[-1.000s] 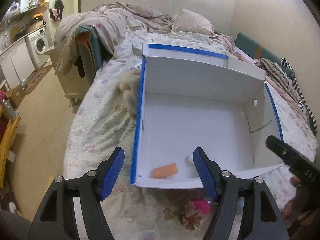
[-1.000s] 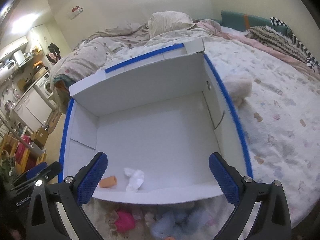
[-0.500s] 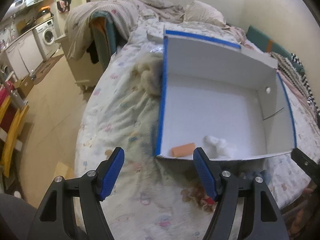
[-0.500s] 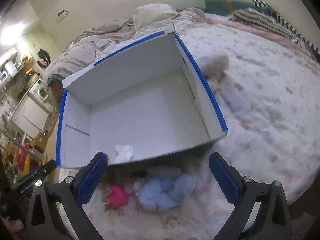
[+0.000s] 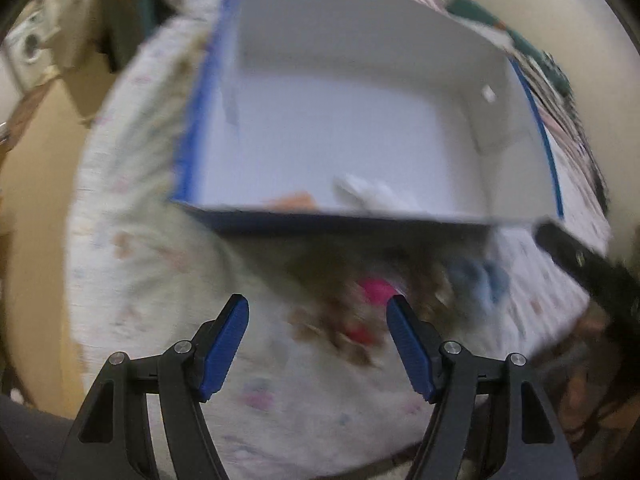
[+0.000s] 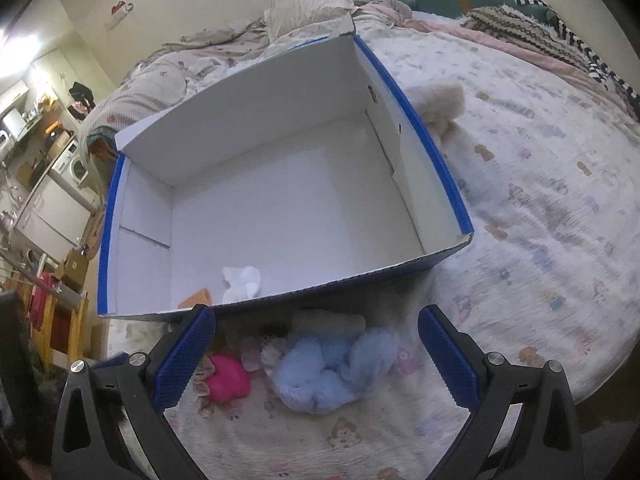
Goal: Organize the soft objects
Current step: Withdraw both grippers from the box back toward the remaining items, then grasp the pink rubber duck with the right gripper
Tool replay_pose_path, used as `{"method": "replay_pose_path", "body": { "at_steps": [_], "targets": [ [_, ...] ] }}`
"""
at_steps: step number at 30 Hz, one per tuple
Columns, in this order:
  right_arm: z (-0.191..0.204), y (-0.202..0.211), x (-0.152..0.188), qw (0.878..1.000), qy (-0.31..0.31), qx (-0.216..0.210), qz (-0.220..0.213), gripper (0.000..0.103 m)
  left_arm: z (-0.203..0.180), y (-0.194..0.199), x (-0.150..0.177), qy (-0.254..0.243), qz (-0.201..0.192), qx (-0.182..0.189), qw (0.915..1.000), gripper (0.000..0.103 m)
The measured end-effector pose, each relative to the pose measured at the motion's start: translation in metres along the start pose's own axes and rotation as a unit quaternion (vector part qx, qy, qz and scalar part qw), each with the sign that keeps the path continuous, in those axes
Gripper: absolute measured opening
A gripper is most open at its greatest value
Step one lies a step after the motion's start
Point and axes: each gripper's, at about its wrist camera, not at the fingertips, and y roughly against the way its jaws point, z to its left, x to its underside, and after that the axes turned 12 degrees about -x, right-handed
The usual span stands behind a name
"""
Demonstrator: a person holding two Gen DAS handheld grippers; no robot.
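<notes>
A blue-and-white cardboard box (image 6: 444, 168) (image 5: 192, 132) lies open on the bed. Inside, near its front wall, are a small orange roll (image 6: 196, 298) (image 5: 294, 200) and a white soft piece (image 6: 242, 282) (image 5: 376, 192). In front of the box lie a fluffy light blue soft toy (image 6: 332, 368) (image 5: 480, 280), a pink soft item (image 6: 228, 376) (image 5: 378, 290) and a cream plush piece (image 6: 328, 322). My right gripper (image 6: 316, 356) is open and empty, above the blue toy. My left gripper (image 5: 318, 344) is open and empty, near the pink item; its view is blurred.
A cream fluffy item (image 6: 438, 102) lies right of the box. Pillows and a rumpled duvet (image 6: 160, 76) lie behind it. Striped and knitted blankets (image 6: 532, 32) line the far right. The floor and washing machine (image 6: 68, 166) are off the bed's left edge.
Both grippers have pulled back from over the box toward the near side of the bed. The soft items in front of the box now sit between their fingers. Both stayed open.
</notes>
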Motion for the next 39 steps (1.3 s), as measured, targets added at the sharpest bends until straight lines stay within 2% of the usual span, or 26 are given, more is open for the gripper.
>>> {"method": "replay_pose_path", "body": {
  "at_steps": [5,6,8,9,10,14,18,22,25,27,29,31,33,36,39],
  "targets": [
    [0.001,-0.002,0.001,1.0,0.005,0.007,0.007,0.103,-0.029,-0.018,0.013,-0.04,0.014,-0.01,0.9991,0.069],
    [0.001,-0.003,0.002,1.0,0.006,0.008,0.008,0.103,-0.033,-0.021,0.014,-0.048,0.017,-0.014,0.9986,0.066],
    [0.001,-0.003,0.002,1.0,0.007,0.008,0.008,0.103,-0.038,-0.024,0.017,-0.058,0.019,-0.014,0.998,0.047],
    [0.001,-0.003,0.002,1.0,0.007,0.008,0.008,0.103,-0.039,-0.024,0.017,-0.062,0.018,-0.008,0.9979,0.027],
    [0.0,-0.003,0.002,1.0,0.006,0.008,0.008,0.103,-0.04,-0.024,0.017,-0.064,0.02,-0.003,0.9977,0.012],
    [0.001,-0.004,0.002,1.0,0.005,0.002,0.011,0.103,-0.035,-0.027,0.018,-0.064,0.036,0.012,0.9972,0.008],
    [0.002,-0.005,0.004,0.999,-0.004,-0.038,0.024,0.103,-0.023,-0.009,0.016,-0.056,0.014,0.012,0.9983,0.007],
    [0.01,-0.01,0.007,0.995,-0.004,-0.091,0.044,0.103,0.001,0.013,0.014,-0.04,-0.017,-0.006,0.9991,0.007],
    [0.025,-0.018,0.012,0.987,0.005,-0.146,0.067,0.103,0.023,0.025,0.012,-0.016,-0.043,-0.033,0.9984,0.007],
    [0.034,-0.029,0.016,0.976,-0.001,-0.193,0.096,0.103,0.033,0.03,0.011,-0.002,-0.055,-0.058,0.9968,0.007],
    [0.041,-0.044,0.021,0.968,-0.012,-0.214,0.129,0.101,0.047,0.03,0.01,0.023,-0.052,-0.06,0.9966,0.007],
    [0.046,-0.06,0.027,0.966,-0.012,-0.205,0.159,0.093,0.056,0.027,0.008,0.038,-0.042,-0.054,0.9969,0.007],
    [0.047,-0.077,0.033,0.967,-0.01,-0.175,0.184,0.084,0.058,0.025,0.007,0.044,-0.039,-0.058,0.9966,0.007],
    [0.045,-0.095,0.039,0.968,-0.014,-0.14,0.209,0.081,0.055,0.022,0.005,0.046,-0.038,-0.058,0.9965,0.007],
    [0.047,-0.109,0.044,0.964,-0.013,-0.132,0.23,0.076,0.055,0.02,0.003,0.048,-0.032,-0.053,0.9969,0.007]
  ]
}}
